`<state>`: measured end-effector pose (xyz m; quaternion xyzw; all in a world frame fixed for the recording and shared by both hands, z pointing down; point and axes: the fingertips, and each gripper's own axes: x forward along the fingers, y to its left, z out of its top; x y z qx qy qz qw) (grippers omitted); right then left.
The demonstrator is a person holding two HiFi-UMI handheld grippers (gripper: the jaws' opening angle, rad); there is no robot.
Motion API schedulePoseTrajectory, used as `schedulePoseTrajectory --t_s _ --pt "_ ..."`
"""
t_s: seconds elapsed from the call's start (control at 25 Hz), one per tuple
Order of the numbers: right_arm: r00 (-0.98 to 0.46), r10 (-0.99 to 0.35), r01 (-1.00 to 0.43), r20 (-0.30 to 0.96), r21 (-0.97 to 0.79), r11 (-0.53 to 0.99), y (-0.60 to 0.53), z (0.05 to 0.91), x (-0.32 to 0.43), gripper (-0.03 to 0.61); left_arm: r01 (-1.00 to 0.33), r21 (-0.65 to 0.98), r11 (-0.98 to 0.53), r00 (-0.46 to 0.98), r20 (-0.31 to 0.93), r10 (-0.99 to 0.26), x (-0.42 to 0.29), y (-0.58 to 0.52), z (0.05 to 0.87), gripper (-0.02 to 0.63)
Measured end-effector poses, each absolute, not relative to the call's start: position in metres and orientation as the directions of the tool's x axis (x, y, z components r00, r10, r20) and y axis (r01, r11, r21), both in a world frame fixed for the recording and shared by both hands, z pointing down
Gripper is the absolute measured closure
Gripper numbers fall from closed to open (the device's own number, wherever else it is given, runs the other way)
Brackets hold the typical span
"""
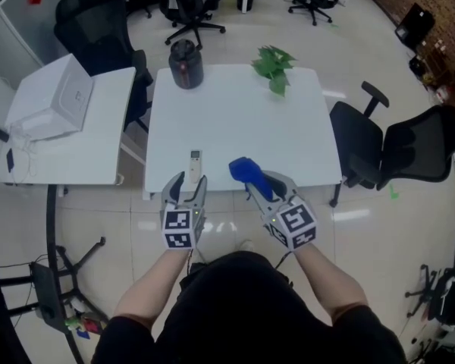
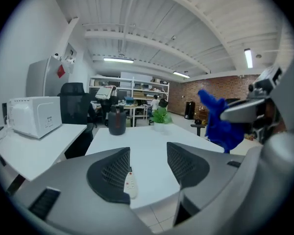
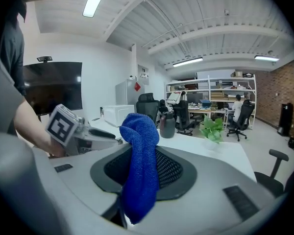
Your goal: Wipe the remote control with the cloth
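The white remote control (image 1: 195,161) lies on the white table (image 1: 235,120) close to its front edge. My left gripper (image 1: 188,190) hovers just short of that edge, right behind the remote, with its jaws open and nothing between them. In the left gripper view the remote (image 2: 131,184) shows low beside the left pad of the left gripper (image 2: 148,168), on the table beyond it. My right gripper (image 1: 259,188) is shut on a blue cloth (image 1: 248,171), whose free end sticks up over the table's edge. In the right gripper view the cloth (image 3: 141,165) hangs bunched between the pads.
A black jug (image 1: 186,63) and a green plant (image 1: 274,65) stand at the table's far edge. A side table on the left carries a white microwave (image 1: 54,97). Black office chairs stand to the right (image 1: 368,139) and far left (image 1: 97,29).
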<state>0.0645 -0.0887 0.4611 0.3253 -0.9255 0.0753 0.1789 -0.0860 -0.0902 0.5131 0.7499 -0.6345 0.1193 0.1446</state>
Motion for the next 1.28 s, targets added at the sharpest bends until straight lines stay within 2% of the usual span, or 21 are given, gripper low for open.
schedulePoseTrajectory --t_s 0.2,0.28,0.44,0.76,0.96,1.28 --pt "-0.68 -0.61 -0.675 0.406 -0.021 0.738 -0.115 0.486 0.071 0.449 -0.971 0.027 -0.237 0.236 0.258 -0.937 -0.082 -0.065 0.448 0.451" --pt "-0.655 -0.619 -0.691 0.433 -0.012 0.723 -0.127 0.502 0.074 0.449 -0.968 0.002 -0.249 0.243 0.232 -0.942 -0.084 -0.057 0.431 0.528" --pt "-0.58 -0.631 -0.716 0.515 0.046 0.696 -0.153 0.548 0.081 0.449 -0.955 -0.03 -0.294 0.281 0.214 -0.935 -0.085 -0.046 0.421 0.608" --pt "-0.447 -0.591 -0.653 0.671 0.207 0.729 -0.197 0.637 0.075 0.448 -0.947 -0.056 -0.317 0.291 0.271 -0.917 -0.09 -0.025 0.424 0.611" --pt "-0.392 -0.554 -0.605 0.735 0.248 0.757 -0.206 0.672 0.071 0.446 -0.943 -0.077 -0.322 0.286 0.306 -0.908 -0.092 -0.015 0.431 0.611" --pt "-0.334 -0.56 -0.609 0.758 0.28 0.742 -0.212 0.686 0.069 0.422 -0.957 -0.055 -0.286 0.251 0.345 -0.904 -0.099 -0.006 0.435 0.611"
